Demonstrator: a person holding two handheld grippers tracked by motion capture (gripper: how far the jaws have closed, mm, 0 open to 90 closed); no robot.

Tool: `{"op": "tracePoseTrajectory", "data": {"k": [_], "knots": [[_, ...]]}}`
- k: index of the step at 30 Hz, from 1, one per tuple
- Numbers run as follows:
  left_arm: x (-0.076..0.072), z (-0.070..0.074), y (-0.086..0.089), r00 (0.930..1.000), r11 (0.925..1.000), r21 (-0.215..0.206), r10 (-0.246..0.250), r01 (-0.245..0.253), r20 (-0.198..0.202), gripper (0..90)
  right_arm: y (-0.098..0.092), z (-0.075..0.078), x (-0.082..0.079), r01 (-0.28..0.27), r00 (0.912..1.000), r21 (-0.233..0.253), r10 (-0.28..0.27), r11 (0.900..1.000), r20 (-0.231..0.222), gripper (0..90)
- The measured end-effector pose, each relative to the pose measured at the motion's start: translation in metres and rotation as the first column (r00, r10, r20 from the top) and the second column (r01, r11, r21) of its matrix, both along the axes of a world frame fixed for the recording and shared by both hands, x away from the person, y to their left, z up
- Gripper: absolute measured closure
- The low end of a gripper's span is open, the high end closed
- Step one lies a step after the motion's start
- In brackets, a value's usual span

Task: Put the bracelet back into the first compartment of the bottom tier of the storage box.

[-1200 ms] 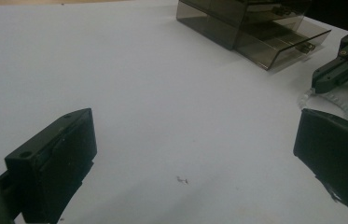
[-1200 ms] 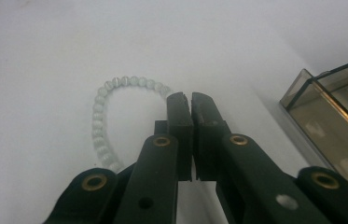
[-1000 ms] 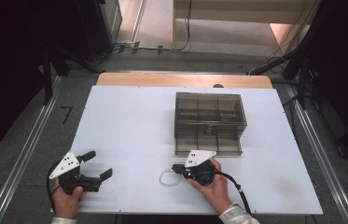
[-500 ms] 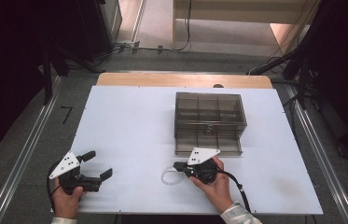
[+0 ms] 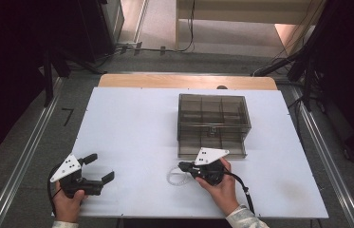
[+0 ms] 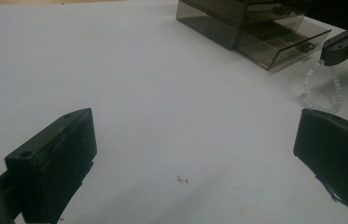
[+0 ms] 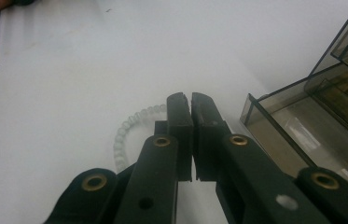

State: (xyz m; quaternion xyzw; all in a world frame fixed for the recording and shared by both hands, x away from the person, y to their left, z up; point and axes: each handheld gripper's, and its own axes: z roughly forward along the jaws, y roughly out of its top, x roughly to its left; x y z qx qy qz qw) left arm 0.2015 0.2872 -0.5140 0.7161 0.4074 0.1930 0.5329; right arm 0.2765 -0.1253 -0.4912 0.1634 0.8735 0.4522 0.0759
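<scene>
Both fingers (image 7: 181,116) clamping bead bracelet (image 7: 127,130)

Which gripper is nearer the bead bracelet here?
Right. The right gripper is shut on the bead bracelet, lifting one side of it. The left gripper rests open far off near the table's left front corner.

Bench (image 5: 132,128): your white top, with a wooden edge at the far side.
Box (image 5: 212,124): smoky clear plastic with compartments, right of centre, its bottom drawer pulled out toward you.
Bead bracelet (image 5: 175,176): pale ring just in front of the box.
Speck (image 6: 181,179): tiny dark bit near your left side.
</scene>
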Motion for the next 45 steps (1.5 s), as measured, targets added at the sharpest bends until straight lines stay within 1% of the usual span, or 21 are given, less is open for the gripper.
{"op": "tracePoseTrajectory", "data": {"k": [12, 17, 26, 32, 40, 43, 45], "knots": [[0.0, 0.0, 0.0, 1.0, 1.0, 0.0, 0.0, 0.0, 0.0, 0.0, -0.004, 0.005, 0.0, 0.006, 1.0, 0.027, -0.007, 1.0, 0.006, 85.4], [0.0, 0.0, 0.0, 1.0, 1.0, 0.0, 0.0, 0.0, 0.0, 0.0, -0.006, 0.009, 0.0, 0.005, 0.9998, 0.042, -0.005, 0.999, 0.021, 85.3], [0.0, 0.0, 0.0, 1.0, 1.0, 0.0, -0.001, 0.001, 0.0, 0.0, -0.01, 0.013, 0.0, 0.012, 0.9995, 0.063, -0.014, 0.998, 0.03, 85.4], [0.0, 0.0, 0.0, 1.0, 1.0, -0.001, -0.001, 0.001, -0.001, 0.0, -0.013, 0.016, 0.001, 0.018, 0.9994, 0.074, -0.02, 0.997, 0.028, 85.5], [0.0, 0.0, 0.0, 1.0, 1.0, -0.001, -0.001, 0.001, 0.0, 0.0, -0.017, 0.021, 0.002, 0.031, 0.9987, 0.099, -0.035, 0.995, 0.038, 85.4], [0.0, 0.0, 0.0, 1.0, 1.0, -0.001, 0.0, 0.0, -0.001, 0.0, -0.019, 0.024, 0.003, 0.038, 0.9984, 0.116, -0.043, 0.993, 0.037, 85.4], [0.0, 0.0, 0.0, 1.0, 1.0, -0.002, 0.0, 0.0, -0.001, 0.0, -0.021, 0.026, 0.005, 0.042, 0.9979, 0.124, -0.048, 0.991, 0.045, 85.5]]}}
